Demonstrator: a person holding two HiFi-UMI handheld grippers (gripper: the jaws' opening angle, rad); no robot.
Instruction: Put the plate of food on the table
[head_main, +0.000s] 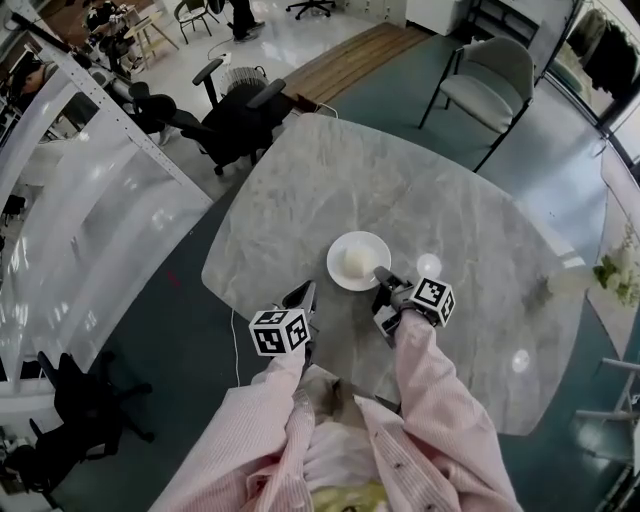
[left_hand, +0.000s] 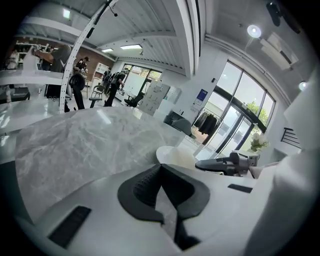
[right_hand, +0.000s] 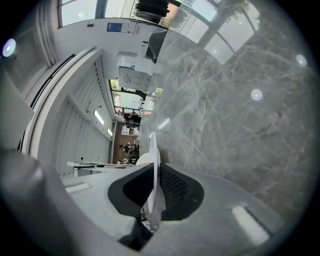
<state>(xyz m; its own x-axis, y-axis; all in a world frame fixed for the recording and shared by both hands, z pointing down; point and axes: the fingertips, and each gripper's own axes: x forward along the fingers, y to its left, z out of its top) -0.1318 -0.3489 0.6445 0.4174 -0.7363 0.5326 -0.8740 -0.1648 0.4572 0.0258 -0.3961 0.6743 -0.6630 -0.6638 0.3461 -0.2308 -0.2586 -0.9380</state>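
Note:
A white plate (head_main: 341, 274) with a pale round piece of food (head_main: 357, 261) rests on the grey marble table (head_main: 330, 180), near its front edge. My right gripper (head_main: 381, 280) is shut on the plate's near right rim. In the right gripper view the rim (right_hand: 154, 167) runs edge-on between the pads, with the table (right_hand: 240, 115) behind it. My left gripper (head_main: 305, 297) hovers left of the plate by the table's front edge, shut with nothing in it. The left gripper view shows its own closed jaws, the plate (left_hand: 172, 152) beyond them and the right gripper (left_hand: 220, 164) at the plate's side.
A black office chair (head_main: 235, 115) stands at the table's far left and a grey chair (head_main: 490, 80) at the far right. A small plant (head_main: 612, 270) sits near the table's right edge. A glass partition (head_main: 90, 200) runs along the left.

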